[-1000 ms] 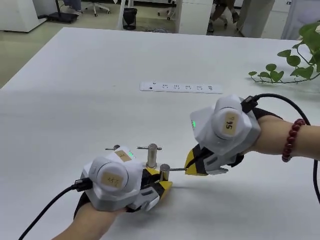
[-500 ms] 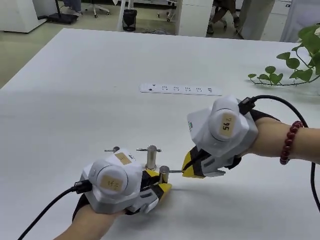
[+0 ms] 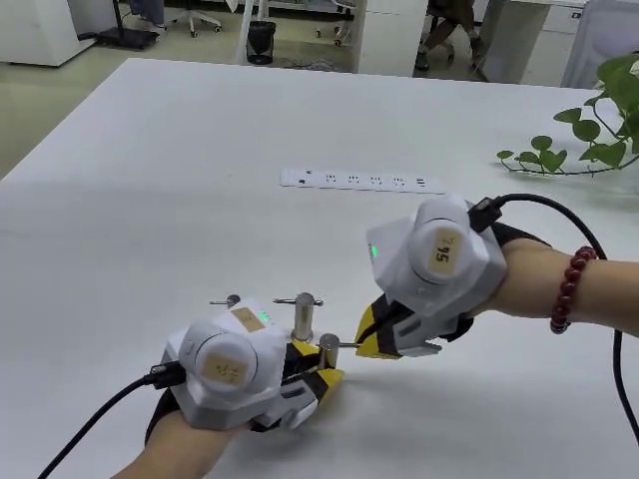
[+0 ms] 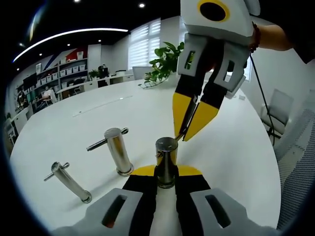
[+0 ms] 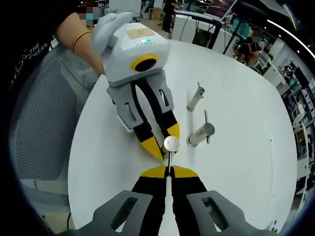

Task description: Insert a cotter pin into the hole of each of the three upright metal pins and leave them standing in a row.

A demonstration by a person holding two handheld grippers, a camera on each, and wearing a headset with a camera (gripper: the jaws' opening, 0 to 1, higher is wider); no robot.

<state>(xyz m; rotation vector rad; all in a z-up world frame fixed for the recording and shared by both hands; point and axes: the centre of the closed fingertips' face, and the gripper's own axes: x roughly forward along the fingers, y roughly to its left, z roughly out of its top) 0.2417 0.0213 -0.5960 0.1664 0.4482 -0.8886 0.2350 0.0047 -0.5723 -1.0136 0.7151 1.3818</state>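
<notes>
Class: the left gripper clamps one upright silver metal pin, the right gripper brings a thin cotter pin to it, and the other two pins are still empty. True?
No: the other two silver metal pins each already hold a cotter pin, as the left gripper view shows.

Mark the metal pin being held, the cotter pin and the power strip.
held metal pin (image 4: 166, 161), left gripper view, on its shaft.
cotter pin (image 5: 169, 161), right gripper view, on its thin shaft.
power strip (image 3: 361, 179), head view, middle of its white body.
</notes>
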